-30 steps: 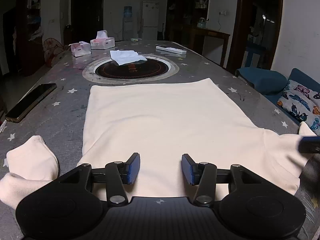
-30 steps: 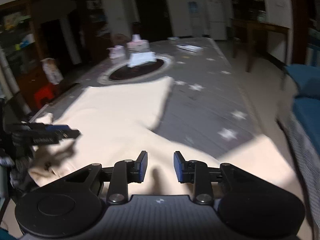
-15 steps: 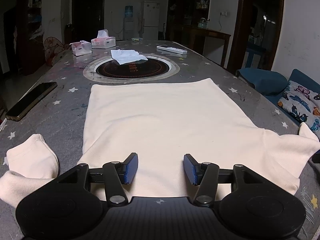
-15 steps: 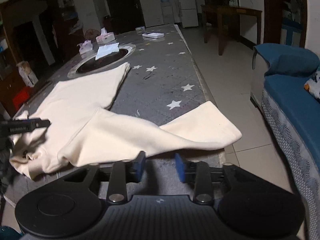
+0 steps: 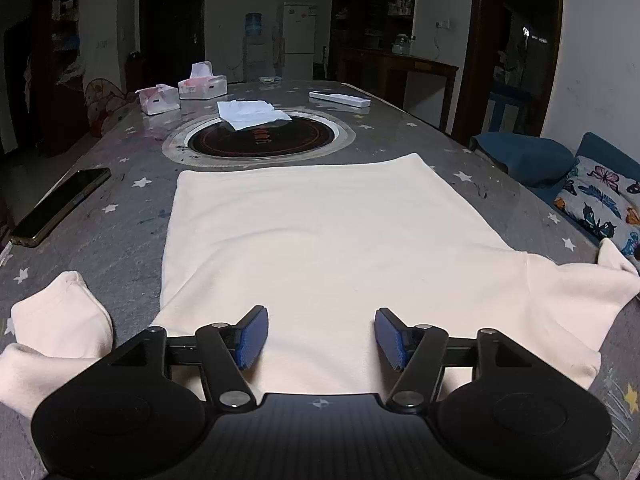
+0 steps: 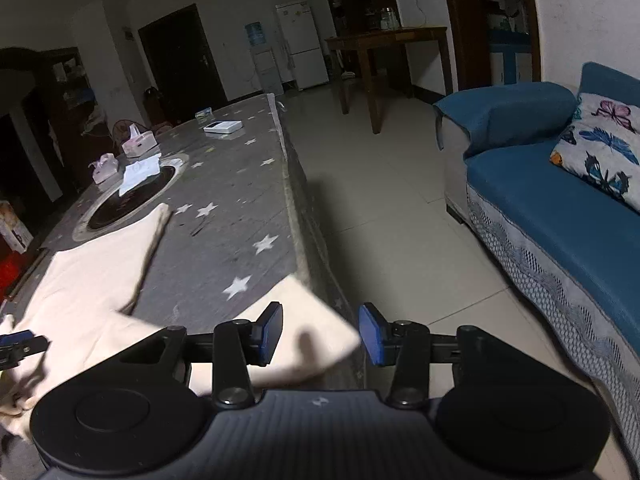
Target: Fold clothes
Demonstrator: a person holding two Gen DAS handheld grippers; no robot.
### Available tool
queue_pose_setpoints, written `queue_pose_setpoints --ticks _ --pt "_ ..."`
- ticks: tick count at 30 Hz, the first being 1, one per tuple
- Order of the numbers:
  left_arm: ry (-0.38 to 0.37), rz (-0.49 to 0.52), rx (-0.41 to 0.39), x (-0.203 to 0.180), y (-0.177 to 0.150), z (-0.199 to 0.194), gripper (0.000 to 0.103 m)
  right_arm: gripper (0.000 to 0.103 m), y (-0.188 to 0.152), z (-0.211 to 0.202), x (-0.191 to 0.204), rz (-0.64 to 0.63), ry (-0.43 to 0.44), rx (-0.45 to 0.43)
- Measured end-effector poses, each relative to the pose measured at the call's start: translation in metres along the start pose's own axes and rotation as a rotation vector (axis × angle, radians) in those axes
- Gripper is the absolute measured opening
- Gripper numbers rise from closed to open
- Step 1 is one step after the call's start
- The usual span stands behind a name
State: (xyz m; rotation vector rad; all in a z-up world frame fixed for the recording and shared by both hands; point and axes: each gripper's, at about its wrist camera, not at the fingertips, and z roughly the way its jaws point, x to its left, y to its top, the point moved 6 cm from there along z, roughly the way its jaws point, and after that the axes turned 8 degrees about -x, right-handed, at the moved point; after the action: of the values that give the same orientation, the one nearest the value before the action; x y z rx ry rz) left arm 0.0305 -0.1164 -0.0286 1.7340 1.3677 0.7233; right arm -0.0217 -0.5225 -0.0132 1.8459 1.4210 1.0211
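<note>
Cream sweater [image 5: 320, 248] spread flat on the grey star-patterned table [image 5: 120, 232], body stretching straight ahead of the left gripper [image 5: 321, 334]. Jaws wide apart, blue pads hovering just over the near edge of the cloth, holding nothing. One sleeve [image 5: 52, 336] bunched and folded back, left of the jaws. Other sleeve [image 5: 580, 292] stretched out to the right of them, reaching the table edge.

Right gripper [image 6: 319, 334] also open, pads well apart, empty. That sleeve end [image 6: 304, 320] lying between and just beyond the jaws, at the table edge, partly overhanging. Whether the pads touch the cloth: cannot tell.

Far ahead of the left jaws, beyond the sweater hem: round dark hotplate [image 5: 262, 140] set in the table, white cloth [image 5: 250, 112] on it, two tissue boxes [image 5: 202, 86] behind. Phone [image 5: 62, 206] ahead and left of the jaws. Blue sofa [image 6: 560, 216] to the right of the right jaws.
</note>
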Motion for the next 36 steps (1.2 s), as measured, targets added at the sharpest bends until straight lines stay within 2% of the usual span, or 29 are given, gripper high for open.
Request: queue_pose_setpoints --ticks 6,9,10,11,14,19,23,26,30,33,36 --pt "0.005 0.007 0.003 0.0 0.0 0.001 0.066 0.04 0.0 0.034 0.018 -0.116 0.041 0.025" --pt "0.007 0.011 0.003 -0.001 0.0 0.001 0.067 0.028 -0.004 0.042 0.028 -0.165 0.048 0.035" --pt "0.008 0.013 0.003 -0.001 0.0 0.001 0.068 0.016 -0.005 0.042 0.03 -0.182 0.045 0.032" --pt "0.008 0.014 0.003 -0.001 0.0 0.002 0.068 0.01 -0.005 0.041 0.032 -0.195 0.039 0.028" --pt "0.007 0.015 0.003 -0.001 -0.001 0.001 0.068 0.008 -0.003 0.037 0.032 -0.21 0.005 0.003" --pt "0.007 0.015 0.0 -0.001 -0.001 0.001 0.07 0.008 0.0 0.029 0.028 -0.222 -0.06 -0.043" --pt "0.008 0.017 -0.002 -0.002 -0.001 0.001 0.071 0.016 0.002 0.022 0.025 -0.231 -0.112 -0.08" --pt "0.008 0.012 0.0 -0.001 -0.001 0.001 0.071 0.016 0.004 0.017 0.024 -0.239 -0.144 -0.107" --pt "0.009 0.012 -0.005 -0.002 -0.001 0.001 0.072 0.019 0.0 0.014 0.041 -0.261 -0.06 -0.1" --pt "0.009 -0.001 -0.008 -0.001 -0.002 -0.002 0.073 0.026 -0.011 0.02 0.054 -0.263 0.002 -0.047" --pt "0.005 -0.014 -0.007 0.002 -0.004 -0.007 0.073 0.029 -0.021 0.026 0.065 -0.292 0.018 -0.011"
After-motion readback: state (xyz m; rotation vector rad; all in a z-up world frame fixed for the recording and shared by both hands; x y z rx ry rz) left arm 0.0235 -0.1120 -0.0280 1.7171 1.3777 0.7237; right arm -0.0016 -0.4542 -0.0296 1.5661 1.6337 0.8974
